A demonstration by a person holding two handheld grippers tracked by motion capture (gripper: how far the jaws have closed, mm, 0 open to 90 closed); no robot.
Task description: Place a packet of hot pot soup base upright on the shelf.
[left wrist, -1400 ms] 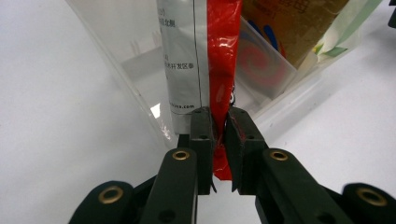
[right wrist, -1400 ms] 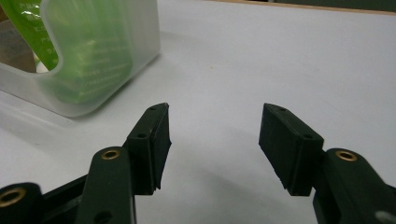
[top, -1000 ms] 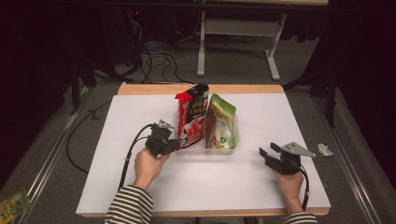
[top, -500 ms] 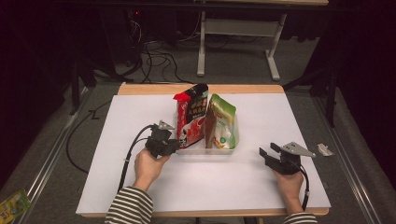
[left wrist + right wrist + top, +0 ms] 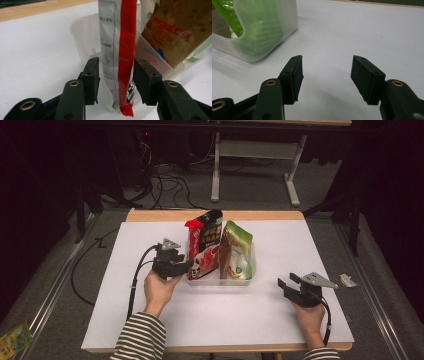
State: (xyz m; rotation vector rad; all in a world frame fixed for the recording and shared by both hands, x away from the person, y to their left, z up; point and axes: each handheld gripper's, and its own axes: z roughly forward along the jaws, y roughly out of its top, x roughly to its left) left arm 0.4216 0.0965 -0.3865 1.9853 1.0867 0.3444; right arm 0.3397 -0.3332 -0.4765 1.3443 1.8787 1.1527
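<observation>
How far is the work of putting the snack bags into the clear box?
Done: the green bag and the red bag stand in the clear box. In hand: the left tongs have just been opening, the red bag between them with a gap. Left: drawing away. The right tongs rest open.

The high view is dim around the edges: the floor and background sink into near black, while the white table catches even overhead light and stands out brightly. Shadows there are soft and short. The whole frame is slightly soft and grainy. In the left gripper view the red pouch is sharp up close, the farther packaging hazier. The right gripper view is evenly lit, with the clear bin blurred
</observation>
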